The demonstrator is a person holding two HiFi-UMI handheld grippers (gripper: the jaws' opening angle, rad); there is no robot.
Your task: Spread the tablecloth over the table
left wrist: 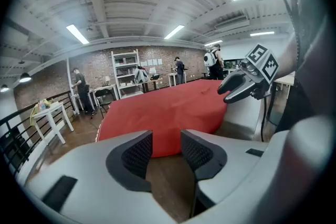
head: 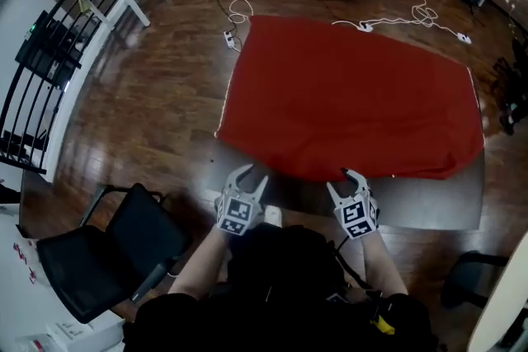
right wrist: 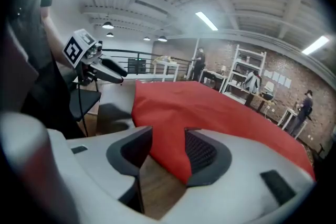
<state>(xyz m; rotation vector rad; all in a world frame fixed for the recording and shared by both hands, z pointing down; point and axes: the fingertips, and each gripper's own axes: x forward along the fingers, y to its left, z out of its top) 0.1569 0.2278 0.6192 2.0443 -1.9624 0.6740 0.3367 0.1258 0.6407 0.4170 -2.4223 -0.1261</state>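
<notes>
1. Head view: the red tablecloth (head: pixel 346 95) lies flat across most of the table (head: pixel 429 206), filling the middle of the frame. A bare grey strip of tabletop shows along the lower edge, widest toward the lower right. The left gripper (head: pixel 247 177) and right gripper (head: pixel 348 179) sit side by side at that near edge, both with jaws apart and no cloth in them. To my eye the spreading is mostly done. What looks left is drawing the near hem toward the person to cover the bare strip.

2. Left gripper view: its jaws stand moderately apart with nothing between them, only wood floor below. The cloth's near edge lies ahead, at frame centre.

3. Right gripper view: these jaws gape wider. The cloth's hanging edge shows through the gap, against the right-hand pad's side of the frame, but the pads do not press on it.

4. Containers: I see none on the table. The shelving (left wrist: pixel 126 73) at the back wall holds things too small to tell.
</notes>
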